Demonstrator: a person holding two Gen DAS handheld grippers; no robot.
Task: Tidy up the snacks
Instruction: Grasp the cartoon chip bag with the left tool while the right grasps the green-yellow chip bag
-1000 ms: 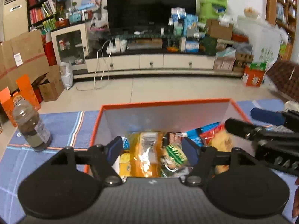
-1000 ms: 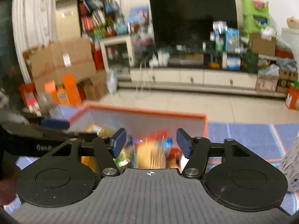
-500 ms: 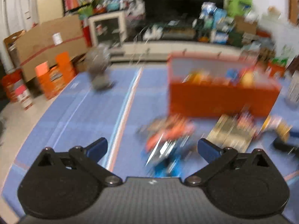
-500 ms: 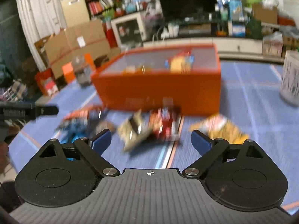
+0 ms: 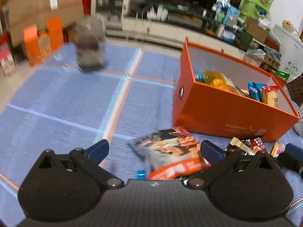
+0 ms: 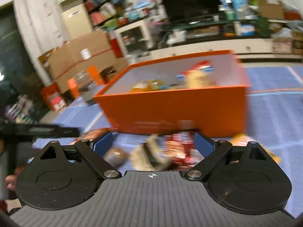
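An orange box point(image 5: 223, 111) holding several snack packets stands on the blue mat; it also shows in the right wrist view point(image 6: 174, 109). My left gripper point(image 5: 154, 151) is open and empty, low over a grey and orange snack bag point(image 5: 170, 155) lying in front of the box. My right gripper point(image 6: 153, 144) is open and empty over a blurred tan packet point(image 6: 149, 157) and a red packet point(image 6: 178, 147) on the mat. A dark packet point(image 5: 250, 143) lies to the right in the left wrist view.
A plastic jar point(image 5: 89, 43) stands on the mat's far left. Cardboard boxes point(image 5: 37, 9), a TV cabinet point(image 5: 170, 28) and shelves fill the background. The left gripper's arm point(image 6: 43, 130) shows at the left of the right wrist view.
Both grippers have pulled back from above the box, opened wider and dropped toward the packets on the mat in front of it.
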